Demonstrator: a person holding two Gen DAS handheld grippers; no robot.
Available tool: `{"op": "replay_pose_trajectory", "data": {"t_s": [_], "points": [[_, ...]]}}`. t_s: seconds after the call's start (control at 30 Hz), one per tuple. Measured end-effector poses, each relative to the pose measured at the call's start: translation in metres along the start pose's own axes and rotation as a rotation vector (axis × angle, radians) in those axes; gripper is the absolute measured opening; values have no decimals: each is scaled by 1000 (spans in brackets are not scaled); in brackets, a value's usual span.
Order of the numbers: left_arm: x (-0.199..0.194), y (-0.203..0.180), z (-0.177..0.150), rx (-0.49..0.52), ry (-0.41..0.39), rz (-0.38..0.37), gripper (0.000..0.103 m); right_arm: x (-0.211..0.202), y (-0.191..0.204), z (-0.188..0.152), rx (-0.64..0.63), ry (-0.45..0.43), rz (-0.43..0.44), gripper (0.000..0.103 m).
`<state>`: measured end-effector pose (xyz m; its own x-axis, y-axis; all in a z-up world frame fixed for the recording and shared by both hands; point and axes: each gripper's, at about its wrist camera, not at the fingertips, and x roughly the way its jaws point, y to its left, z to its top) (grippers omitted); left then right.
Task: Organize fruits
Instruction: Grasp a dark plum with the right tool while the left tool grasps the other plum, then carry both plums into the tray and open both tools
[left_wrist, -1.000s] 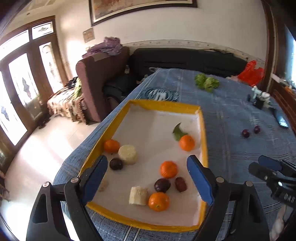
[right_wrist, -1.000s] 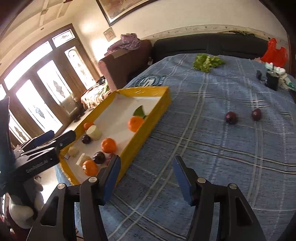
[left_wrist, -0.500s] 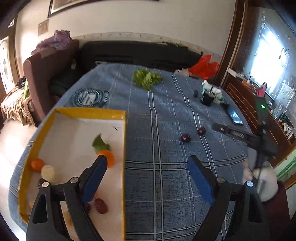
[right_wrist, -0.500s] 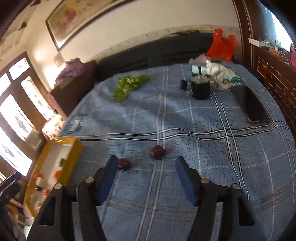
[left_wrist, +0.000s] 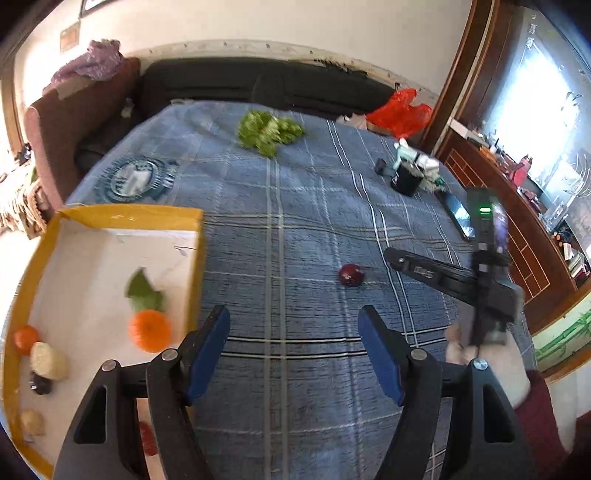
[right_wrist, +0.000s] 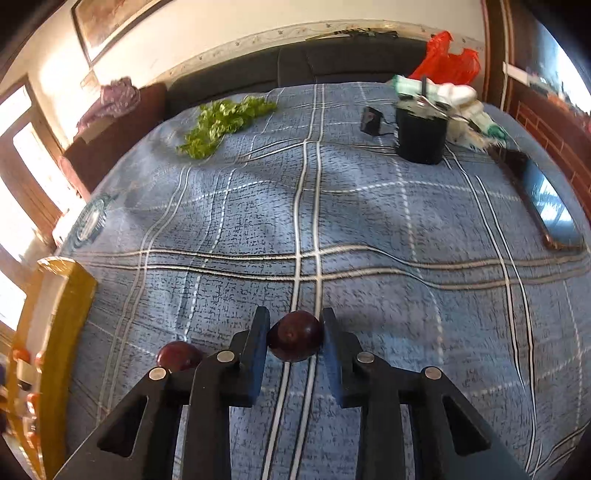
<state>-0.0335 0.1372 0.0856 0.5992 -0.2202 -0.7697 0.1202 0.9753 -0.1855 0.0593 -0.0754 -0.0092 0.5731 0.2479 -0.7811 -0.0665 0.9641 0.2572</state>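
A second ago both views were filled by the yellow tray; now the tray is pushed to the left edge in both, and the two dark plums on the blue cloth are reached. The right gripper is closing, and one plum is seen between its jaws, with both pads apparently touching its sides, so it is judged to be grasped or almost grasped. The second plum lies just beside the left jaw, apart from it. The left gripper is closing too, but nothing is between its jaws; that second plum lies on the cloth ahead of it. The pick-up step is judged to be in hand, and carrying to the tray is not yet done.

Open cloth is seen between the plums and the tray. The tray wall must be cleared on the way in. Oranges already lie near that wall.
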Motion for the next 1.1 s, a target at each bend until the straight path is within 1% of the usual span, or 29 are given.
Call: {"op": "replay_pose_trajectory", "data": {"t_s": [0.2,0.27,0.33,0.5,0.53,0.57,0.6,0.63,0.77,0.87,1.0,1.1], "points": [[51,-32,11,65,59,23,71,-42,-23,-21,90,-52,102,30],[72,-44,14,94,64,48,71,-50,-27,-25,100,-75,116,30],[92,-53,17,120,76,72,71,-55,-30,-28,107,-92,120,30],[128,-68,16,190,105,125,70,-49,-34,-28,125,-72,163,30],[131,-70,16,196,104,132,61,-48,-34,-28,125,-69,167,30],[135,-71,15,200,108,130,48,-47,-34,-29,125,-67,171,31],[133,-72,15,203,92,124,43,-48,-35,-29,125,-69,171,31],[134,-73,15,204,95,123,28,-48,-34,-29,123,-71,169,31],[126,-72,16,190,85,116,28,-52,-32,-30,112,-89,156,31],[108,-65,15,158,60,101,28,-52,-30,-31,105,-94,146,31],[66,-43,12,92,17,65,28,-53,-25,-32,80,-106,143,31],[31,-21,6,46,-24,67,29,-57,-19,-33,54,-119,164,31]]}}
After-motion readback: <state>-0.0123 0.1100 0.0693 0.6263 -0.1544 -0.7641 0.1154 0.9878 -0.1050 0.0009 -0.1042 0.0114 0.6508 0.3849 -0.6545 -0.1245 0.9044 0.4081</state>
